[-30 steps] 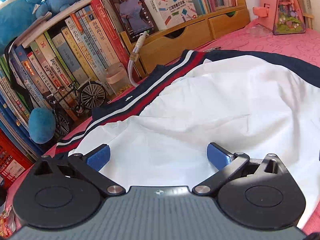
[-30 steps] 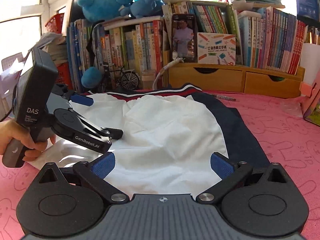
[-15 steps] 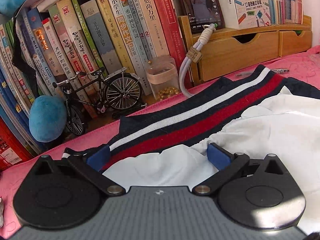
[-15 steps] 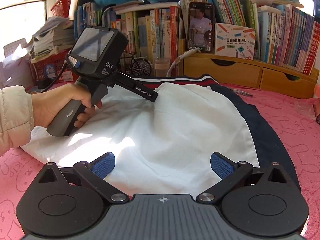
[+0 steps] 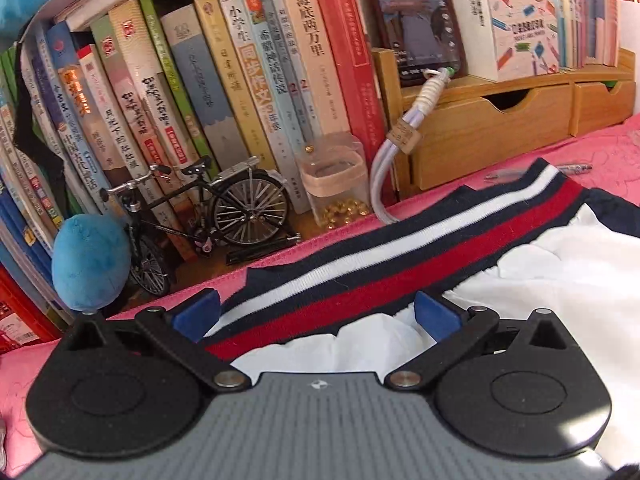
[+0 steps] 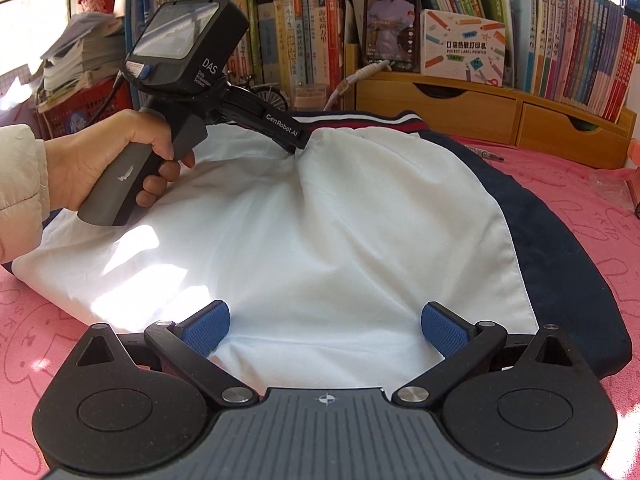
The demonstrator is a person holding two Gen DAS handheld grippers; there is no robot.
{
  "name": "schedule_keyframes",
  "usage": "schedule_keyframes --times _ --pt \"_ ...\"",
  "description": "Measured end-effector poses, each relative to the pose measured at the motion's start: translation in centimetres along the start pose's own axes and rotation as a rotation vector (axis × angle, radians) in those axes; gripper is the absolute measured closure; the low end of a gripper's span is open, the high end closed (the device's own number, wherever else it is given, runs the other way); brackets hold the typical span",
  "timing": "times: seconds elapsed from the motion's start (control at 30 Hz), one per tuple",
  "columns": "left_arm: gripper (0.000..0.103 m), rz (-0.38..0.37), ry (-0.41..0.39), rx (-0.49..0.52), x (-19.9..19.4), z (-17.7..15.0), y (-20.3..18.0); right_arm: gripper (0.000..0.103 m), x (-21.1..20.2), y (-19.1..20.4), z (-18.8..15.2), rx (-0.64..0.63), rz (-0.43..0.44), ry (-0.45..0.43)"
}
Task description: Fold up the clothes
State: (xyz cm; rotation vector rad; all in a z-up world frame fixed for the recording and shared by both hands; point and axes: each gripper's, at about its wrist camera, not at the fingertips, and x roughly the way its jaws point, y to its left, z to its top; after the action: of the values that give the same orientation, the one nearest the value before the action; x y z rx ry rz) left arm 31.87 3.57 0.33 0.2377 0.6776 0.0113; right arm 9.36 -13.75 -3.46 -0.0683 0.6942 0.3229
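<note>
Directly ahead of the open left gripper [image 5: 316, 314], the garment's [image 6: 340, 220] striped waistband [image 5: 400, 264] ran crosswise between its fingers on the pink cover [image 6: 580, 208], while the open right gripper [image 6: 326, 324] hovered farther off at the near white edge.

garment [image 6: 320, 220] underside hidden, sleeve [image 6: 20, 184] cropped

The garment [image 6: 340, 240] lies spread on the pink surface — a broad white panel, softly wrinkled, with sunlight patches on its left side. A navy section [image 6: 560, 264] runs down its right edge. At the far end sits a ribbed band [image 5: 400, 264] striped navy, white and red — slightly bunched where the white cloth meets it.
</note>
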Motion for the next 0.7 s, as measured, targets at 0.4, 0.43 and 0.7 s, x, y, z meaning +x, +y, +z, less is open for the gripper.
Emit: schedule_keyframes --times 0.4,0.43,0.7 --pt "0.001 -0.076 -0.024 0.139 -7.0 -5.1 -0.4 0.000 0.1 -0.2 0.0 0.004 0.002 0.000" --pt "0.001 -0.067 -0.020 0.180 -6.9 -5.6 -0.9 0.000 0.2 -0.2 0.0 0.003 0.002 0.000" --pt "0.000 0.031 0.035 0.004 -0.8 -2.4 0.4 0.000 0.3 -0.3 -0.1 0.004 0.001 -0.001"
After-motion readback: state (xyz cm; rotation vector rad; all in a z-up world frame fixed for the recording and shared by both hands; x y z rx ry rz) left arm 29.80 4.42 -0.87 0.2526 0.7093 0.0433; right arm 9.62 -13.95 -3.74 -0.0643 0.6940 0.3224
